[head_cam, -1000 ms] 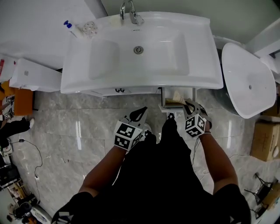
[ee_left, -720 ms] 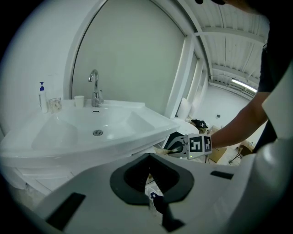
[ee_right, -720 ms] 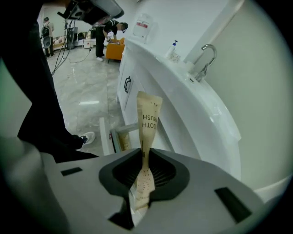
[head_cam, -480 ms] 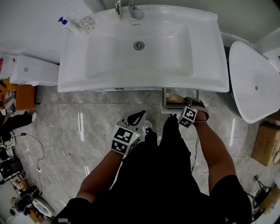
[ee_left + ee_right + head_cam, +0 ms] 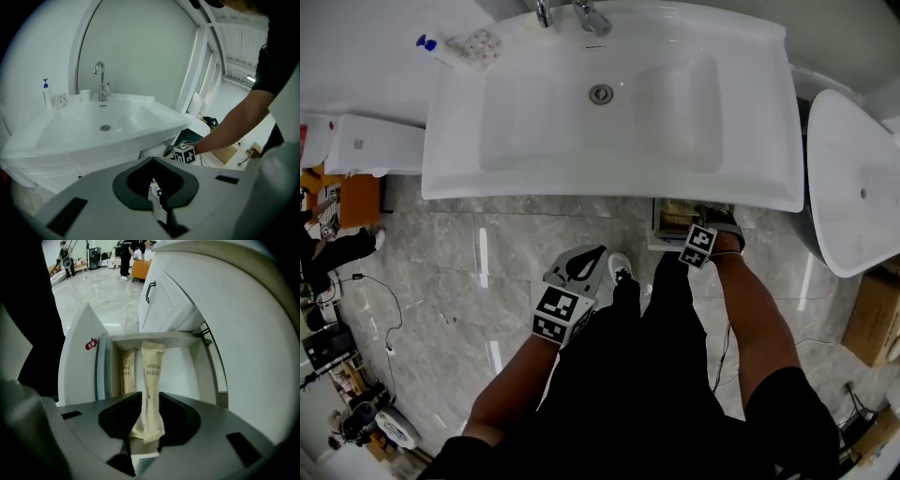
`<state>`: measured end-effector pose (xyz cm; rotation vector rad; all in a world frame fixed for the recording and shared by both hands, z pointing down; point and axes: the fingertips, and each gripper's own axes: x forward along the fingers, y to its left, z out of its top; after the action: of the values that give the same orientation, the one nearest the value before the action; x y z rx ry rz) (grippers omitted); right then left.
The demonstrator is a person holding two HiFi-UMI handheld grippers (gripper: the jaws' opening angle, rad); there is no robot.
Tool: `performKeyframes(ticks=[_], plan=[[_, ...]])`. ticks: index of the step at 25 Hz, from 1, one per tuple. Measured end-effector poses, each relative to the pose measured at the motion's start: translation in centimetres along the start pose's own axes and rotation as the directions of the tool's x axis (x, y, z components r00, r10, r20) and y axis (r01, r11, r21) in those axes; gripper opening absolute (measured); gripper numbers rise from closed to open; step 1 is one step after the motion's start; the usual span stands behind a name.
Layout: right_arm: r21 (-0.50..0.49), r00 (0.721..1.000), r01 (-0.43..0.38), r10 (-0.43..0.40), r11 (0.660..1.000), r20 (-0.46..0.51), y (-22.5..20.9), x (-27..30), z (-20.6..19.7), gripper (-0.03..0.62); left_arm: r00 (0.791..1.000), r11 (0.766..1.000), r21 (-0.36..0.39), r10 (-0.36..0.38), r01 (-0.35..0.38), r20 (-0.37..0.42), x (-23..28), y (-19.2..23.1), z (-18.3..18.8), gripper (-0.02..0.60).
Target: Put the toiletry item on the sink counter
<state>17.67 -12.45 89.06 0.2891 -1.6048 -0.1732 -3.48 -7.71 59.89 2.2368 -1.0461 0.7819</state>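
Two cream paper toothbrush packets lie in the open drawer under the sink. The right-hand packet reaches back between the jaws of my right gripper, which points steeply down into the drawer. Its jaws have just been opening and stand slightly apart beside the packet, so the gripper is open. The left-hand packet lies against the drawer's left wall. My left gripper hangs over the floor in front of the sink, tips together. A white scrap with a blue mark shows in its gap; whether it is held is unclear.
On the sink's back edge stand a faucet, a blue-capped pump bottle and a small cup. A white oval fixture stands at the right, a white cabinet at the left, a cardboard box beyond.
My right gripper has dropped and rolled, going from above the drawer's front down into the drawer. The left gripper has sunk a little toward the lower left.
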Motion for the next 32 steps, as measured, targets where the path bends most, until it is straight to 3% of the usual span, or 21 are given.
performKeyframes(ticks=[2,14,20,23,26,29,32], plan=[[0.019,0.999,-0.031,0.031,0.999,0.011,0.4,0.2,0.3,0.126,1.0,1.0,-0.007,-0.001,0.001,-0.004,0.3,0.0,-0.1,0.0],[0.118,0.999,-0.001,-0.003,0.993,0.033,-0.4,-2.9,0.4,0.126,0.999,1.0,0.0,-0.023,0.023,0.045,0.6,-0.2,1.6,0.0],[0.304,0.992,0.024,-0.06,0.953,0.112,-2.4,-8.2,2.3,0.126,0.995,0.999,0.022,-0.033,0.031,0.098,-0.7,0.0,3.3,0.0],[0.468,0.978,-0.014,-0.085,0.884,0.189,-3.6,-11.9,3.8,0.126,0.991,0.999,0.031,-0.036,0.032,0.126,-1.4,0.4,3.9,0.0],[0.636,0.947,-0.099,-0.124,0.766,0.296,-4.8,-16.8,5.6,0.126,0.988,0.999,0.037,-0.038,0.033,0.149,-2.3,0.8,4.4,0.0],[0.754,0.892,-0.188,-0.212,0.63,0.4,-6.3,-21.9,7.0,0.126,0.985,0.998,0.047,-0.043,0.036,0.17,-3.3,0.9,5.4,0.0],[0.809,0.824,-0.256,-0.317,0.529,0.469,-7.9,-27.4,8.4,0.126,0.976,0.997,0.059,-0.053,0.042,0.211,-4.7,0.9,7.0,0.0]])
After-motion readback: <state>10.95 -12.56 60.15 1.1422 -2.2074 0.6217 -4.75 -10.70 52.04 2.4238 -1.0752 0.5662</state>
